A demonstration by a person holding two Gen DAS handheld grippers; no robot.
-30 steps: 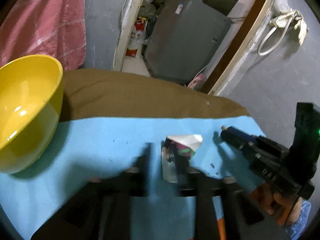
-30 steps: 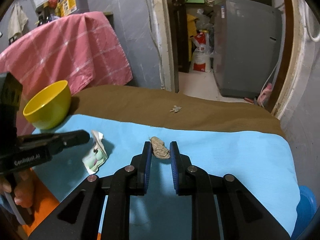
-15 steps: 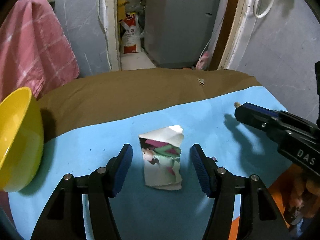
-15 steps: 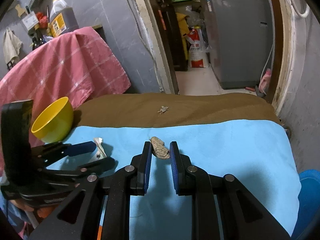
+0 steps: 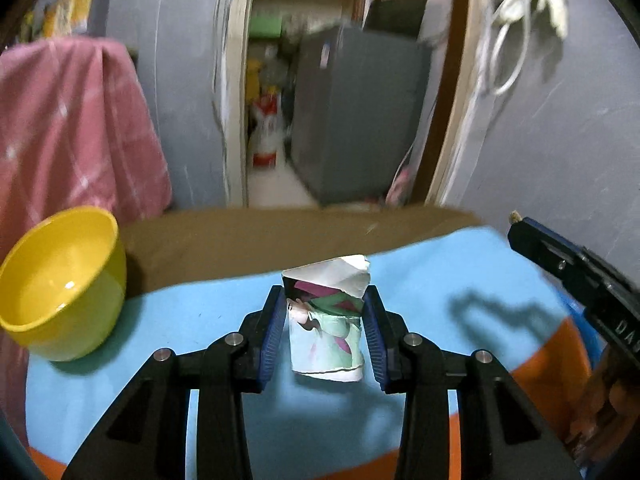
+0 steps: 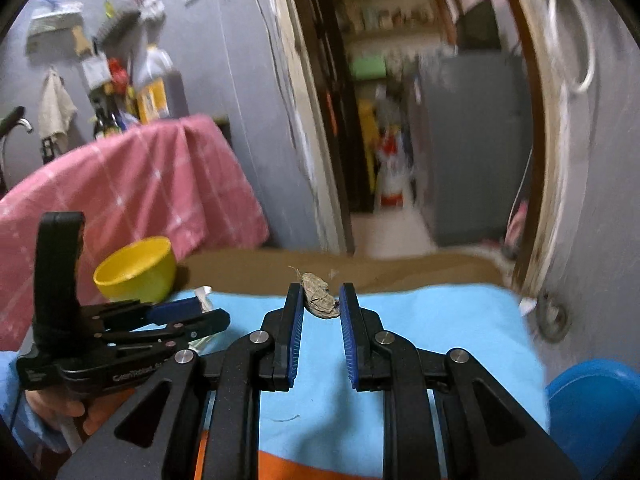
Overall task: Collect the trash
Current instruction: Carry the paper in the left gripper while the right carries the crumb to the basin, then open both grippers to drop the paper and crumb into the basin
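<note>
- The left gripper (image 5: 325, 328) is closing its jaws on a torn printed paper wrapper (image 5: 326, 322), whose edges are meeting the blue pads (image 5: 274, 332) on both sides; the scrap is standing upright between the fingers, its white folded top poking above their tips.
- The wrapper's lower edge is hanging clear of the blue cloth (image 5: 420, 276) and throwing a shadow onto it under the jaws.
- The right gripper (image 6: 320, 300) is pinching a crumpled brown scrap (image 6: 318, 298) between its fingertips, jaws nearly together, the scrap sitting at the very tips and jutting a little beyond them.
- In the right wrist view, the left gripper is lying to the left of the right one, a hand (image 6: 60, 408) wrapping its handle, with a sliver of the white wrapper showing at its tips.
- In the left wrist view, the right gripper is reaching in from the right edge, well apart from the wrapper.
- A yellow bowl (image 5: 60, 284) is sitting to the left of the left gripper, on the near edge of the brown cloth (image 5: 248, 240) where it is meeting the blue one.
- A tiny pale fleck (image 6: 333, 273) is lying on the brown cloth just beyond the right gripper's tips.
- Farther out, a pink checked cloth (image 6: 132, 188) is draping behind the bowl, and a grey cabinet (image 5: 356, 112) is standing past the open doorway.
</note>
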